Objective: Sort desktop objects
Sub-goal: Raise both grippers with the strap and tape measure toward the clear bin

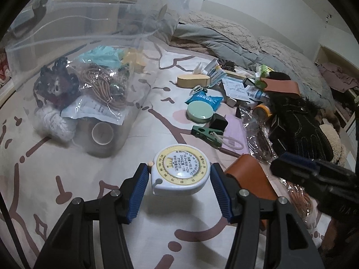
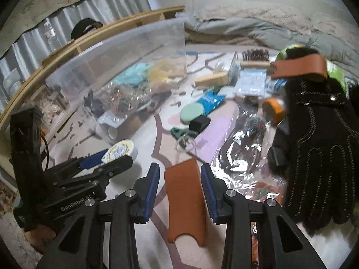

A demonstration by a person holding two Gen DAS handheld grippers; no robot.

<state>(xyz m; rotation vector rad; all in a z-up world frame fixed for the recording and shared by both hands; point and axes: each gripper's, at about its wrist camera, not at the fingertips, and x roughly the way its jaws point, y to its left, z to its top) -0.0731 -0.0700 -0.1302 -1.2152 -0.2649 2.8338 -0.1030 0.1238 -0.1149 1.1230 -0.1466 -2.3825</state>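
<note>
A white and yellow round tape measure [image 1: 179, 172] is held clear of the patterned sheet, with its shadow below it. My left gripper [image 1: 179, 165] is shut on it, one blue pad on each side. From the right wrist view that gripper [image 2: 107, 161] shows at the left with the tape measure [image 2: 121, 151]. A brown leather piece [image 2: 186, 199] lies flat on the sheet between the pads of my right gripper [image 2: 180, 167]. A thin gap shows at the left pad, so this gripper is open. The leather piece [image 1: 246, 174] also lies just right of my left gripper.
A clear plastic bin [image 1: 67, 33] at the back left holds cords, packets and a tape roll. Right of centre lie a green round case [image 1: 200, 112], a green clip [image 1: 206, 133], a black glove [image 2: 318, 145] and crinkled plastic bags [image 2: 242, 148]. A grey duvet [image 1: 224, 38] lies beyond.
</note>
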